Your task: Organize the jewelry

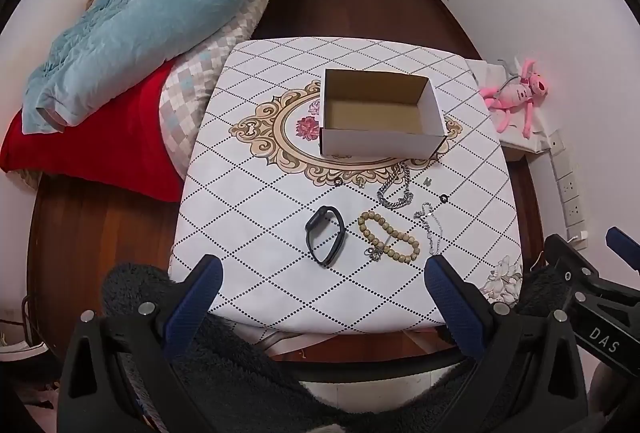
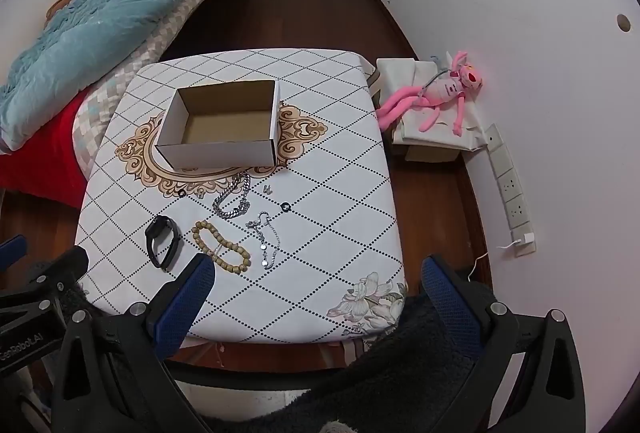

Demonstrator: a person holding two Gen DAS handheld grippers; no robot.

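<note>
Presently both tongs hover above the near table edge, nothing picked yet. Left gripper: jaws spread wide, empty, touching nothing. Right gripper: likewise spread wide and empty. Just ahead of the left gripper lies the black watch band; slightly right of it, the beaded bracelet, with a small silver charm touching its near side. The bracelet sits just beyond the right gripper's left finger, with the thin silver chain ahead of it. Farther out: the heavy curb chain and several small rings or studs, too small to identify. Beyond those, the open cardboard box stands empty on the tablecloth. Judgement: first step is a pick. Suggested method: take the bulky pieces first, lower jaws astride a single strand or the band's loop, close only once centred, lift straight up so neighbours are not dragged. Thin chain may slip; pinch at a bunched part.
</note>
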